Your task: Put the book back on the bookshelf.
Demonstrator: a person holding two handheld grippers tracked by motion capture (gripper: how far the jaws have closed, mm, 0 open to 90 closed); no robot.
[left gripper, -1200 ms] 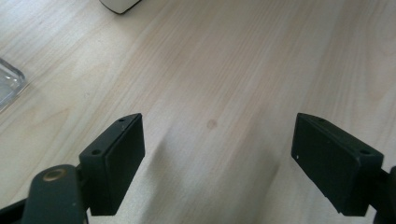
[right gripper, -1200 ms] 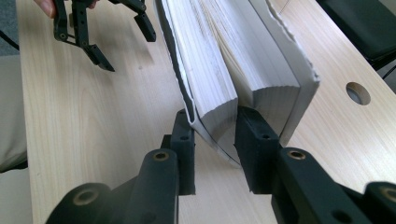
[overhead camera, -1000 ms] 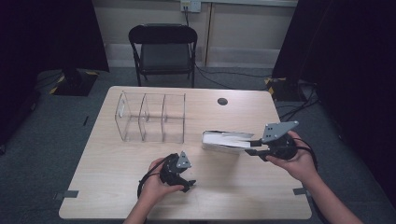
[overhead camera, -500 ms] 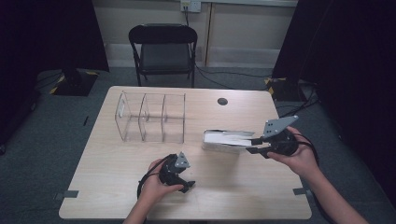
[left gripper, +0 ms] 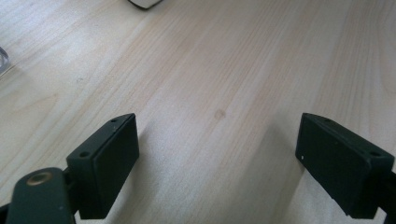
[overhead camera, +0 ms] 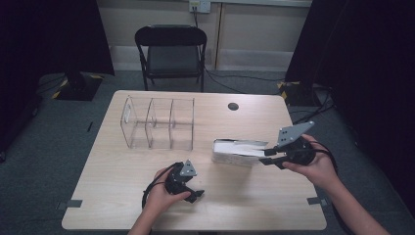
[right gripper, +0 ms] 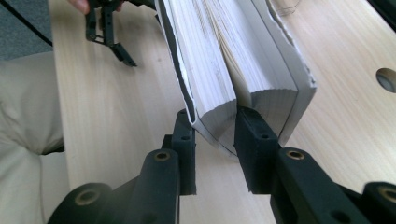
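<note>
My right gripper [right gripper: 212, 135] pinches part of the book's [overhead camera: 240, 152] pages at its right end, while my left gripper [overhead camera: 188, 188], near the book's left, has just been opening, with nothing between its jaws.

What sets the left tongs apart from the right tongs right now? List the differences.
1. The left tongs stand open with nothing between the jaws, which have just been opening; the right tongs are shut on part of the thick white paperback book.
2. The left tongs hover over bare light wooden table; the right tongs sit at the book's end.
Both are black and hand-held.
</note>
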